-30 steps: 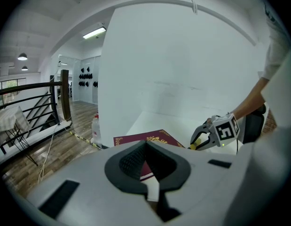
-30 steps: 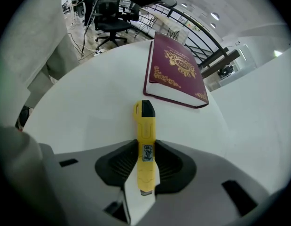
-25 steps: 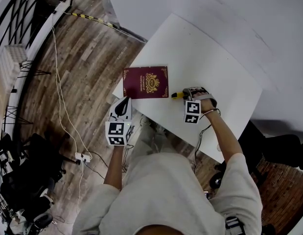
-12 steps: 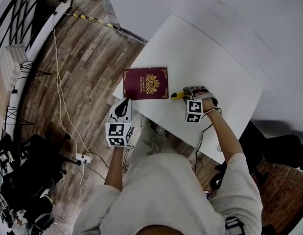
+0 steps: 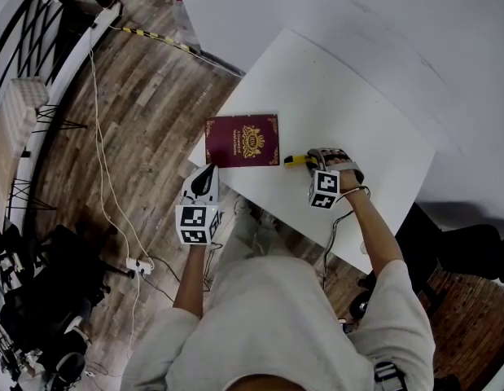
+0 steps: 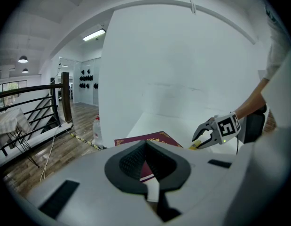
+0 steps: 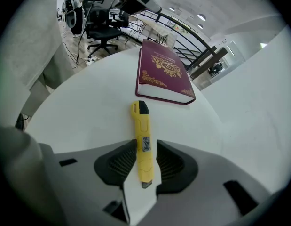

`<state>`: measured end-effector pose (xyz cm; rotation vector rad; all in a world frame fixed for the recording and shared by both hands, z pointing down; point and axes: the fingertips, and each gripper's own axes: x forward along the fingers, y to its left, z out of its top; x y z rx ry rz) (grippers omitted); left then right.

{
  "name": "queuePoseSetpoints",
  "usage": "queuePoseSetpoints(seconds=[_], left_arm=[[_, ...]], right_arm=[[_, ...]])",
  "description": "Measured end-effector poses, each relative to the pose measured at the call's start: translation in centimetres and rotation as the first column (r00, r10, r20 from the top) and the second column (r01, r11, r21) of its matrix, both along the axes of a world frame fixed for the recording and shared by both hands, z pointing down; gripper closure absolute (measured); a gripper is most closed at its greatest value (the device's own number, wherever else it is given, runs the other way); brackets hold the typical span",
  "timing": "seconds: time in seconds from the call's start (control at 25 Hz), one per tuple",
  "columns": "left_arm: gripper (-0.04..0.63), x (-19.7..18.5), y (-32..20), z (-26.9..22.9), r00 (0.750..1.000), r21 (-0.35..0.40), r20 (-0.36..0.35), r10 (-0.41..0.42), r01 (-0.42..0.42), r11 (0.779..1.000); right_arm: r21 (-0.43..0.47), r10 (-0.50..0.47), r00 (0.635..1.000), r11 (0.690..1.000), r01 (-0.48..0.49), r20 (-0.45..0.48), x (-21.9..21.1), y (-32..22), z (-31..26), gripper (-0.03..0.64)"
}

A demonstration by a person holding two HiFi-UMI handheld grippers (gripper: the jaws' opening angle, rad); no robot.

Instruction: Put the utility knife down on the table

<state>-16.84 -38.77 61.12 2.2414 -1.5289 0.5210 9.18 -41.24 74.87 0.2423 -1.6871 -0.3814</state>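
A yellow utility knife point(image 7: 141, 126) is lying flat on the white desk point(image 7: 79, 112) near its front edge. Its long axis is running straight out from the right gripper point(image 7: 145, 150), black-tipped end pointing at a maroon book point(image 7: 163, 74) just beyond, by the front left corner. The right gripper's jaws are sitting slightly apart around the knife's rear half. The left gripper point(image 6: 146, 147), jaws together and empty, is hovering off the desk's front edge.

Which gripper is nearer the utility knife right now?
Right. The right gripper has the knife between its jaws; the left gripper hangs off the table edge, beyond the book.
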Motion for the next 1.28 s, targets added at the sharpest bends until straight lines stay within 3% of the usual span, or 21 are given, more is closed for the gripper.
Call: queuePoseSetpoints(seconds=[0.2,0.36,0.56,0.72,0.92,1.16,1.28], left_arm=[[0.588,0.4,0.3,-0.4,1.0,0.012,-0.002,0.01,-0.01,1.0],[0.589,0.8,0.5,-0.7,1.0,0.019,0.001,0.02,-0.02,1.0],[0.588,0.9,1.0,-1.4,1.0,0.035,0.004,0.026,-0.026,0.999],[0.589,1.0,1.2,-2.2,1.0,0.053,0.009,0.025,-0.025,0.998],[0.588,0.9,1.1,-3.3,1.0,0.076,0.019,0.024,-0.025,0.997],[0.589,1.1,0.8,-5.0,0.999,0.114,0.028,0.018,-0.021,0.993],[0.589,1.0,0.5,-5.9,0.999,0.132,0.033,0.016,-0.02,0.991]], right_arm=[[0.031,0.071,0.996,0.997,-0.073,0.051,0.3,0.7,-1.0,0.579],[0.03,0.162,0.98,0.986,-0.167,0.116,0.3,1.1,-2.1,0.616],[-0.034,0.321,0.92,0.946,-0.322,0.227,0.0,1.7,-3.3,0.618],[-0.098,0.447,0.826,0.892,-0.442,0.343,-0.1,1.9,-4.8,0.618],[-0.192,0.57,0.664,0.809,-0.555,0.484,-0.5,2.1,-7.2,0.618],[-0.249,0.624,0.501,0.741,-0.624,0.6,-0.5,2.1,-10.0,0.618],[-0.246,0.617,0.442,0.723,-0.646,0.651,-0.6,1.6,-12.0,0.618]])
